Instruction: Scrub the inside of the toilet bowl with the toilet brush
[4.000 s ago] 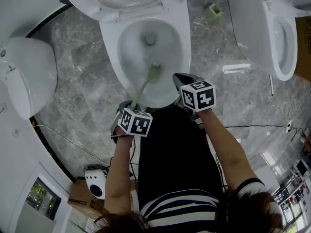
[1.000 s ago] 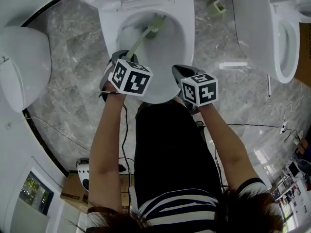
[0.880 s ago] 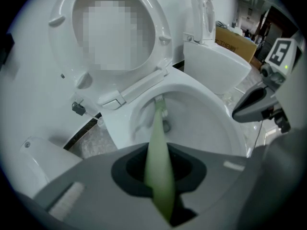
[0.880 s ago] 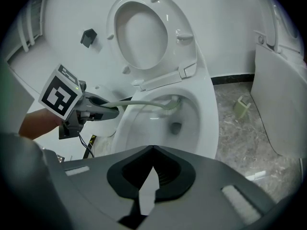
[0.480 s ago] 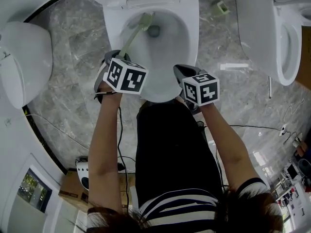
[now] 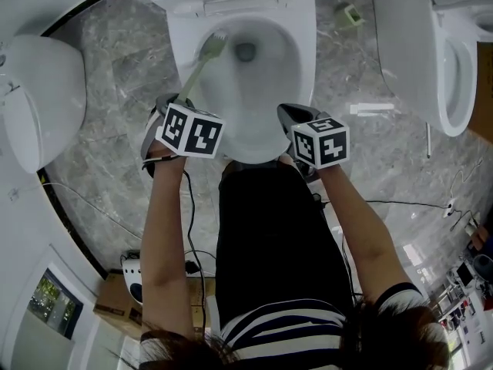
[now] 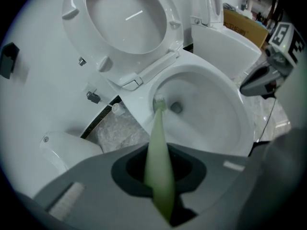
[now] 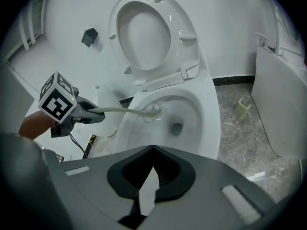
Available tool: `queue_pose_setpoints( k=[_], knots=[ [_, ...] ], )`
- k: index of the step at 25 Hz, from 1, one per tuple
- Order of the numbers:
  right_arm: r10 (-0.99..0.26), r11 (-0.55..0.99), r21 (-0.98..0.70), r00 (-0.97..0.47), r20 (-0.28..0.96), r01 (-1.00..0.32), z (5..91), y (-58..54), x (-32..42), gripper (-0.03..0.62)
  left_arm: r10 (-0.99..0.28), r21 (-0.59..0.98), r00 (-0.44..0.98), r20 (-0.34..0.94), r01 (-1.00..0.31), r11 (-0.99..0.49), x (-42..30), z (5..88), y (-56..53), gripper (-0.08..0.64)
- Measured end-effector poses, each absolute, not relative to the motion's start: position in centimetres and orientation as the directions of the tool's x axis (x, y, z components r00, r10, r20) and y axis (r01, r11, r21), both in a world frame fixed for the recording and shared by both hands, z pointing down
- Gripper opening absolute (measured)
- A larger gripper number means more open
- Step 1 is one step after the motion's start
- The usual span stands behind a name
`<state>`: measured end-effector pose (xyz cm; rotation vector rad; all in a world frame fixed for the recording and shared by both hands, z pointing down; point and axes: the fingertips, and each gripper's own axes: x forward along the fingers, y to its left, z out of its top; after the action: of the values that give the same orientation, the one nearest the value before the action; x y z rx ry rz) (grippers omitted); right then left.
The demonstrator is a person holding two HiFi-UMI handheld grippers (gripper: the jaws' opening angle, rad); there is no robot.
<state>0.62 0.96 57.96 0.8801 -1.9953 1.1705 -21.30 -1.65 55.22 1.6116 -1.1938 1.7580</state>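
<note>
In the head view, the toilet brush [image 6: 202, 62] is seen reaching from the left tool [image 6: 176, 102] into the toilet bowl [image 6: 305, 68]. Its head is laid against the bowl's inner wall on the left, near the drain [image 6: 245, 51]. The right tool [image 6: 289, 116] is held over the near rim. In the left gripper view, the pale green handle is clamped between the jaws. In the right gripper view, the jaws are drawn narrow, almost together, with nothing gripped between them.
</note>
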Motion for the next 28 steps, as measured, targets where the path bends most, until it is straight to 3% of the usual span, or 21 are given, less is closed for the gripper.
queue_pose_setpoints(
  k=[28],
  knots=[
    [-0.236, 0.363, -0.459, -0.556, 0.797, -0.811, 56.7, 0.7, 2.6, -0.003, 0.087, -0.102, -0.234, 0.968, -0.69, -0.717, -20.3, 54.6, 9.8, 0.0]
  ],
)
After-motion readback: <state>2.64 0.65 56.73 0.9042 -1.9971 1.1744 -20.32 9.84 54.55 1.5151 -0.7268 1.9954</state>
